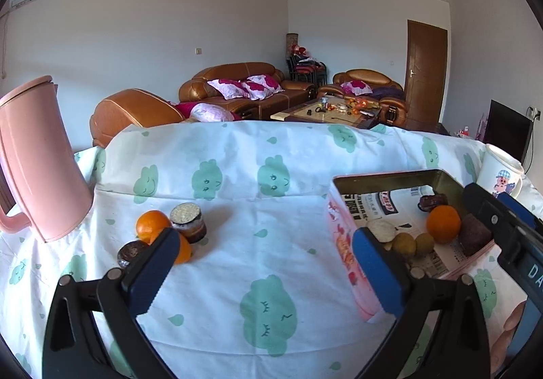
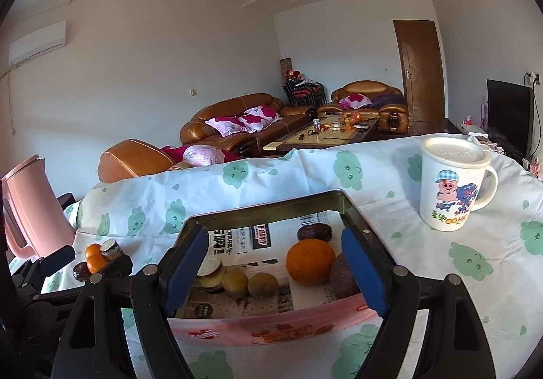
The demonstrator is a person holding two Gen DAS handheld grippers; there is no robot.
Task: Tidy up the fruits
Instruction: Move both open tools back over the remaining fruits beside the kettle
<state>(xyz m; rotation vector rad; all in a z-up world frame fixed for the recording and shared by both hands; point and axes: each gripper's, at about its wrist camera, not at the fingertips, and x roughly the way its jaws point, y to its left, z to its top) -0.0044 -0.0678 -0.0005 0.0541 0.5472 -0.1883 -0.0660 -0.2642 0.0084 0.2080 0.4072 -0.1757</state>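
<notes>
Mid-sort: one orange [image 2: 309,261] already in the tin box [image 2: 261,209], two oranges [image 1: 151,224] loose on the desk [image 1: 271,243]. Left claw [image 1: 264,257] released, right claw [image 2: 275,267] released, both empty. Next: reach leftward, centre on an orange.

A table draped in a cloud-print cloth [image 1: 271,243] is carrying everything: a pink pitcher [image 1: 40,158] far left of the left gripper [image 1: 264,263], loose oranges [image 1: 152,224] beside its left finger, a pink tin [image 2: 271,328] beneath the right gripper [image 2: 275,267], and a cartoon mug [image 2: 451,189] sitting beyond to its right.
</notes>
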